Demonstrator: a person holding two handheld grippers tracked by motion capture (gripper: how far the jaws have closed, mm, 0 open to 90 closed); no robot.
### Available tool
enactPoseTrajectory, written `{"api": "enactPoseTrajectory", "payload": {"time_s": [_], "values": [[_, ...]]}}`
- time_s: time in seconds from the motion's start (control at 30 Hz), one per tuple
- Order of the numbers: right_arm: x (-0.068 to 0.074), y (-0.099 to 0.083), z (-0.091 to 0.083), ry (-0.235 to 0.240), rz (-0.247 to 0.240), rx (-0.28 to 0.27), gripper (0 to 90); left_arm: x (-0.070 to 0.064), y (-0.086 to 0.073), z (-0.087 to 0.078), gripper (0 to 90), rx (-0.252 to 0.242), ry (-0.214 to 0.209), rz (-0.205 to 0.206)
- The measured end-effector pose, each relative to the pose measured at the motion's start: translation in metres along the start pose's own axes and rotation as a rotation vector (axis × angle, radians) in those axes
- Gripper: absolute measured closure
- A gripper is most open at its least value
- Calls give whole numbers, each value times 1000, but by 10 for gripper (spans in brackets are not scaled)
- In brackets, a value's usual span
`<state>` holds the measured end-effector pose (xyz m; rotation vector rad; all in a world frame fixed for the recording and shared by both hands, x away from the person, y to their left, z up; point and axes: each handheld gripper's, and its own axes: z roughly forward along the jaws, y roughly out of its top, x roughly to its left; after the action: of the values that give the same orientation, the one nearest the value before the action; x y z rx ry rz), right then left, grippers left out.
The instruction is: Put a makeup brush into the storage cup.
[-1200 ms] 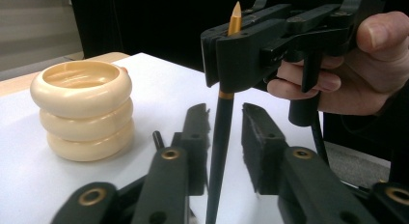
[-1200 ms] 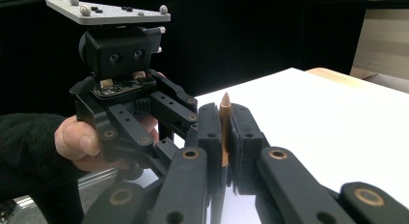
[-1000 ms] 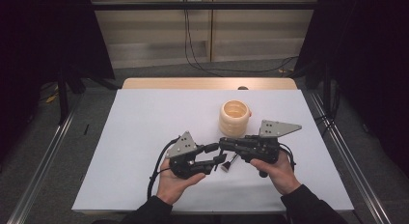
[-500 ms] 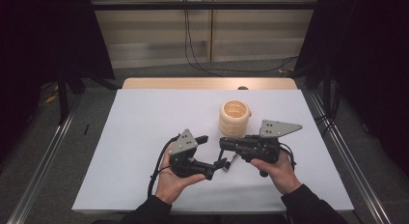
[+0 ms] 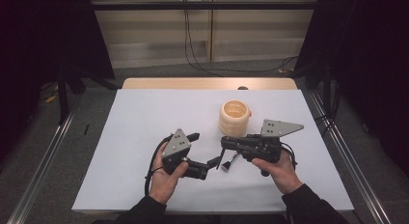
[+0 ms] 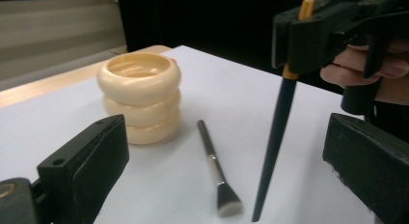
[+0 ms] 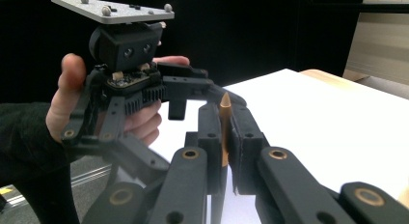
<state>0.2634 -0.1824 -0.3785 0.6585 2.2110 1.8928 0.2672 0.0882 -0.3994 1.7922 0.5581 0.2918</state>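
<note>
My right gripper (image 5: 224,143) is shut on a thin dark brush handle with an orange end (image 6: 282,113), held upright with its pointed tip just above the white table (image 5: 144,127). The orange end pokes up between the shut jaws (image 7: 224,113). A small flat makeup brush (image 6: 215,173) lies on the table beside that tip, in front of a cream holder made of three stacked rings (image 5: 235,118) (image 6: 140,103). My left gripper (image 5: 203,148) is open, its jaws spread wide on either side of both brushes (image 6: 229,154), with nothing held.
The lying brush (image 5: 230,161) sits under the right gripper's jaws. A wooden strip (image 5: 207,84) runs along the table's far edge. Metal rails (image 5: 347,151) flank both sides. The person's hand holds the left gripper (image 7: 130,89) opposite my right jaws.
The left gripper has opened and tipped upward, drawing back from the right gripper's jaws. The right gripper and its upright brush have hardly moved.
</note>
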Motion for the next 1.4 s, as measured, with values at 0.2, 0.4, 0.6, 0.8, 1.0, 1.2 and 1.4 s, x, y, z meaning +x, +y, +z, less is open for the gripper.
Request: {"api": "enactPoseTrajectory", "payload": {"time_s": [0.2, 0.4, 0.6, 0.8, 1.0, 1.2, 1.4], "values": [[-1, 0, -1, -12, -3, 7, 847, 4, -2, -12, 19, -36, 22, 12], [-2, 0, -4, -20, -2, 4, 847, 12, -7, -26, 19, -26, 77, 22], [-4, 0, -6, -26, 1, 3, 847, 22, -10, -40, 18, -41, 115, 10], [-7, 0, -10, -46, 6, -1, 847, 25, -19, -54, 18, -38, 144, 9], [-10, 1, -15, -57, 14, -12, 846, 30, -28, -64, 23, -43, 153, 0], [-12, 1, -19, -70, 16, -15, 846, 31, -36, -72, 21, -44, 174, -15], [-14, 1, -22, -78, 14, -15, 846, 31, -43, -81, 18, -50, 187, -28]]}}
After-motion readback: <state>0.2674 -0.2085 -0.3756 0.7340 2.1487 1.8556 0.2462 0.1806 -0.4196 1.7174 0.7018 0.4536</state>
